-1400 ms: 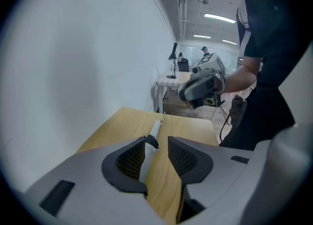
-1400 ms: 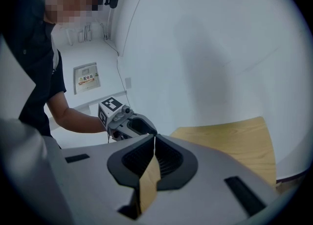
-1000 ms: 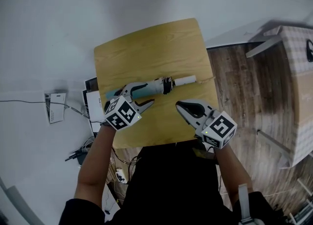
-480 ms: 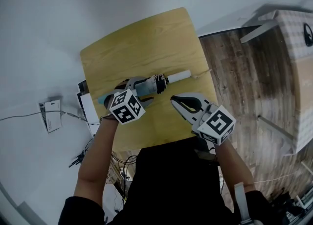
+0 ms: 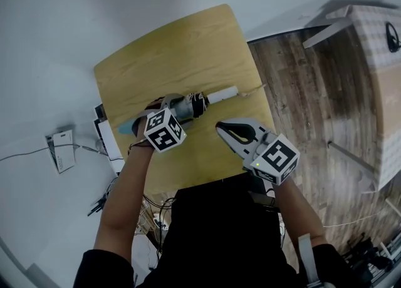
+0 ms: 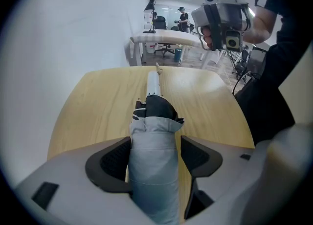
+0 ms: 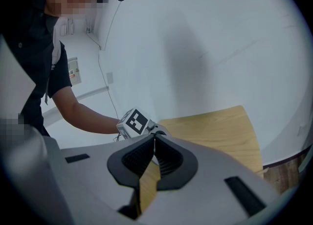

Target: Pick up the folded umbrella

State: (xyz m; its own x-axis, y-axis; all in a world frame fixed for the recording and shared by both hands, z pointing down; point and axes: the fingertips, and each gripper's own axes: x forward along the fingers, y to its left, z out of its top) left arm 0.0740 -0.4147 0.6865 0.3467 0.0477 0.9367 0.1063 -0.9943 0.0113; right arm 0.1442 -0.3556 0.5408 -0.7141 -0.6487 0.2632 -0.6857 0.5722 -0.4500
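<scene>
Umbrella (image 5: 187, 103) lies on the table (image 5: 175, 49), its long axis running straight between the left gripper's (image 6: 155, 156) wide-apart jaws (pads not pressing yet). The right gripper (image 5: 223, 130) is clenched empty just beside.

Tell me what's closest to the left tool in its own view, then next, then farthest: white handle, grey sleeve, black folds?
1. Grey sleeve, right between the jaws.
2. Black folds, just beyond the sleeve.
3. White handle, farthest out, past the folds.
</scene>
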